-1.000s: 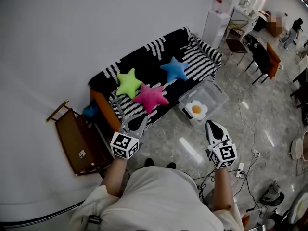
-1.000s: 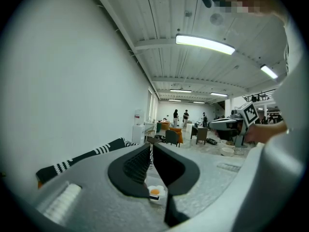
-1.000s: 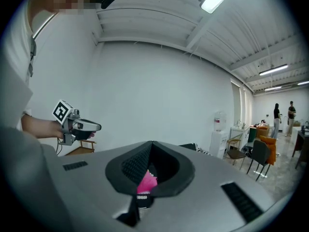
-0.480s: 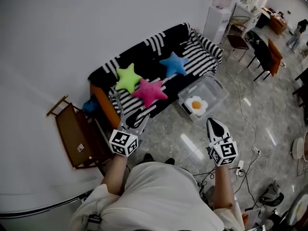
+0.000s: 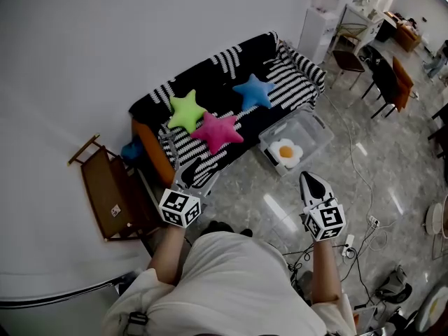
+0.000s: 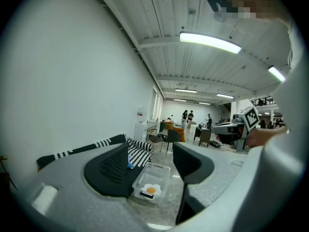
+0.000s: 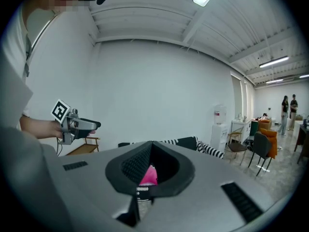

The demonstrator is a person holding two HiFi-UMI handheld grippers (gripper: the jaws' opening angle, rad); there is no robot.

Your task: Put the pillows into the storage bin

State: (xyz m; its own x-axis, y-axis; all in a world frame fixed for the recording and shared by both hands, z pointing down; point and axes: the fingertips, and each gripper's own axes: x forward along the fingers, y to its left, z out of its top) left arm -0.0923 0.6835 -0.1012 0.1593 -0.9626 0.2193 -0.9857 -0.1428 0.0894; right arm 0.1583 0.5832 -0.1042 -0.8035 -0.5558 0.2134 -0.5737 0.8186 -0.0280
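A person stands on the floor facing a striped sofa, tongs in each hand, with the tidying-up barely begun. Three star pillows lie on the seat: the green star pillow and the pink star pillow touch each other at the near end, and the blue star pillow sits apart from them further along. The clear storage bin rests on the floor just in front of the sofa, near the blue one. It already holds what looks like an egg-shaped cushion, though from here it is hard to be sure it counts as one of the pillows.

The left tongs have just been opening and now stand fairly wide, with nothing between them. The right tongs are pressed together and empty. Both hover short of the sofa, well apart from any pillow.

By the look of it, one item at most is in the bin, and all three stars remain to be picked up and carried over.
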